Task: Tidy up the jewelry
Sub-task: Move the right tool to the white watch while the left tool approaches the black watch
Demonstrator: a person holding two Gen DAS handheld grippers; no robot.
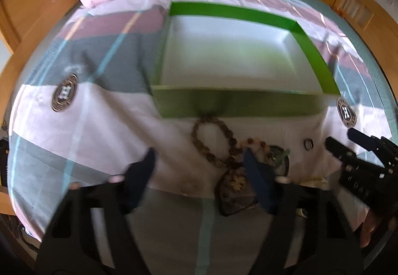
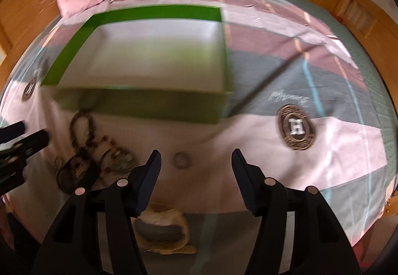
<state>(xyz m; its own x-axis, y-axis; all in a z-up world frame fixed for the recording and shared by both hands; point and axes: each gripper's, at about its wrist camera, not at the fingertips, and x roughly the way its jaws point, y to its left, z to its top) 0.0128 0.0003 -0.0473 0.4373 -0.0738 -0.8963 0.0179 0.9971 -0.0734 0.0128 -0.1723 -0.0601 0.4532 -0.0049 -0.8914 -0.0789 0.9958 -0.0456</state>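
**Jewelry heaped in front of an empty green box**

From my left wrist: brown bead bracelet [image 1: 211, 143] and dark ring [image 1: 308, 144] lie on the bedspread [image 1: 87, 130]; left gripper [image 1: 199, 165] gapes, gripping nothing.

From my right wrist: green box [image 2: 139, 106] sits empty; right gripper [image 2: 195, 163] stands apart above the ring.

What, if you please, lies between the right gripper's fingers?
In the right wrist view, a small ring lies on the bedspread between the open right gripper's fingertips, untouched.

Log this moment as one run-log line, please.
stage: approach | left gripper: open, over bead bracelet | right gripper: open, over ring | green box: empty
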